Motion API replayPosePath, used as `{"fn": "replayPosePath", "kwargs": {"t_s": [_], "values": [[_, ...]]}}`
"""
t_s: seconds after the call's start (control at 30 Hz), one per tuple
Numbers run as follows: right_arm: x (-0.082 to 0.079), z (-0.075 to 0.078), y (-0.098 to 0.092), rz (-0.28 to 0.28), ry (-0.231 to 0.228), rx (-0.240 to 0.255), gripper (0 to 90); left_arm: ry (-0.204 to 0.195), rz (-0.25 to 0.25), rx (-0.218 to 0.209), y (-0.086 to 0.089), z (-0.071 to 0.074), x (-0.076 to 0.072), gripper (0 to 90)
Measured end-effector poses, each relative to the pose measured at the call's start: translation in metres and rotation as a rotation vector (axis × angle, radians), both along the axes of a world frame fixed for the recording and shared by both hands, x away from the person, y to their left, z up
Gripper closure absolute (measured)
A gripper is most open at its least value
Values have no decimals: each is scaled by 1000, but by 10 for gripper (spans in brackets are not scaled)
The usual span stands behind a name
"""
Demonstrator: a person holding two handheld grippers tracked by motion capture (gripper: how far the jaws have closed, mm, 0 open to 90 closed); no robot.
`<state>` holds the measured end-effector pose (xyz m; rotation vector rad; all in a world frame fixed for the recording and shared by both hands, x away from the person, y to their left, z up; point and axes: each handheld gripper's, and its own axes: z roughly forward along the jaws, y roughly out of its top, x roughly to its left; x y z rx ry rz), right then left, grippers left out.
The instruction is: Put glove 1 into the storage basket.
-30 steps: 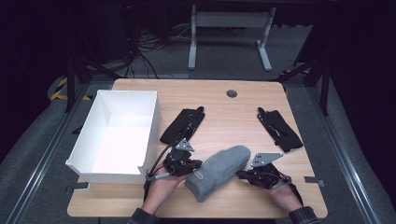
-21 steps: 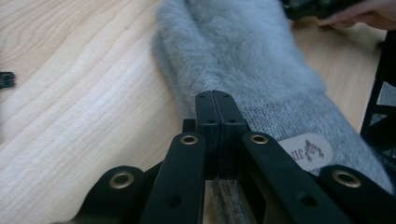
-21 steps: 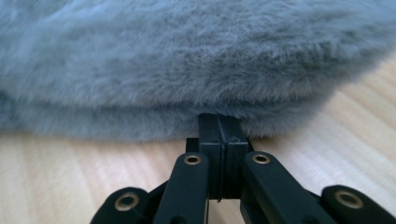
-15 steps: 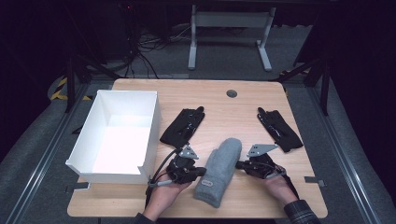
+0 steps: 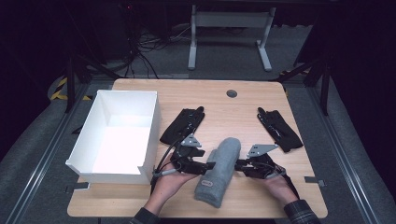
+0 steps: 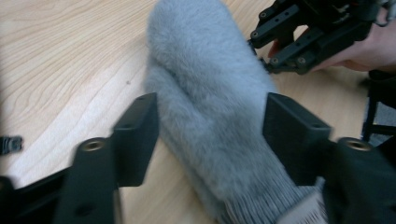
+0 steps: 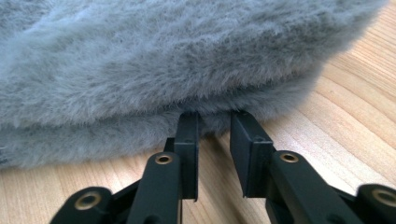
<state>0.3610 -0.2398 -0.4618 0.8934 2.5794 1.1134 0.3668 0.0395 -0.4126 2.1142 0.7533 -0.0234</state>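
Grey fleece mitten (image 5: 217, 170) on the wooden table (image 5: 243, 107) near its 6 o'clock edge, now swung from slanted to nearly lengthwise, cuff toward the person. Left gripper (image 6: 210, 135) stands wide open, straddling the cuff end without holding it. Right gripper (image 7: 214, 140), jaws narrowly parted, touches the mitten's edge; grip uncertain. The rotation suggests aligning. White box (image 5: 116, 135) at 9 o'clock; black gloves (image 5: 183, 125) beyond.

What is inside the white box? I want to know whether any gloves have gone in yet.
The white box shows a bare white floor and walls, with no gloves in it; its near wall hides a strip of floor.
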Motion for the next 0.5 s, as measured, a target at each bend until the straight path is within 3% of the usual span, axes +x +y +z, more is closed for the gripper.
{"fn": "replayPosePath", "kwargs": {"t_s": [0.2,0.43,0.5], "values": [[0,0,-1,-7,-2,-1,690,17,0,26,-17,-9,7,175],[0,0,0,-3,-13,-9,689,39,-20,109,-35,-25,6,139],[0,0,0,-2,-16,-10,686,55,-18,116,-39,-30,5,132]]}}
